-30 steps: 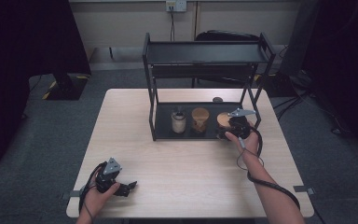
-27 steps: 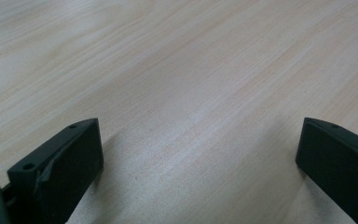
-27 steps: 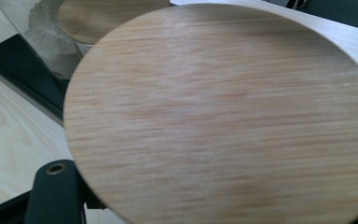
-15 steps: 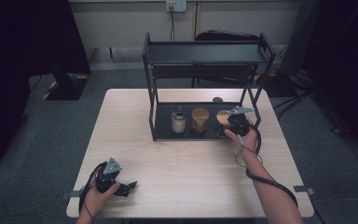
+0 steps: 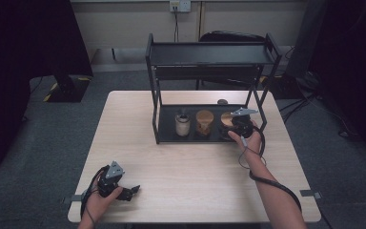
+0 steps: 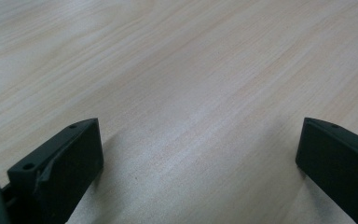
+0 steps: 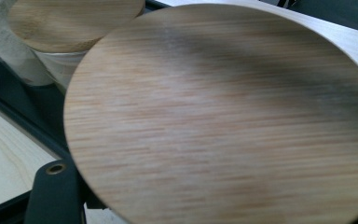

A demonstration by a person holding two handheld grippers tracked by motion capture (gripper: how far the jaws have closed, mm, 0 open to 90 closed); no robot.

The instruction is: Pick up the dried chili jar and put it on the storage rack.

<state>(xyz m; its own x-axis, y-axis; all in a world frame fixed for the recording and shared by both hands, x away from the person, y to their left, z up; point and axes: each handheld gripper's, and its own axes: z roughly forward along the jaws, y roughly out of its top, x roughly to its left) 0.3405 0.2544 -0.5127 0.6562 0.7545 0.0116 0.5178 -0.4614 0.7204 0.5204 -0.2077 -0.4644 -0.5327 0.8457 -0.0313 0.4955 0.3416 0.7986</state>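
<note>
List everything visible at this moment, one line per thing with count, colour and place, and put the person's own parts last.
Table: one, light wood, centre of the high view.
Rack: one, black, two-tier, at the table's far side.
Jars: three on the rack's lower shelf; left jar pale with a dark top, middle jar and right jar with bamboo lids.
Small dark disc: one, on the table behind the rack.
Wall socket: one, white, on the far wall.
Left gripper: black, jaws wide apart, resting near the table's front left corner.
Right gripper: black, closed on the right jar, by the rack's right post.
</note>
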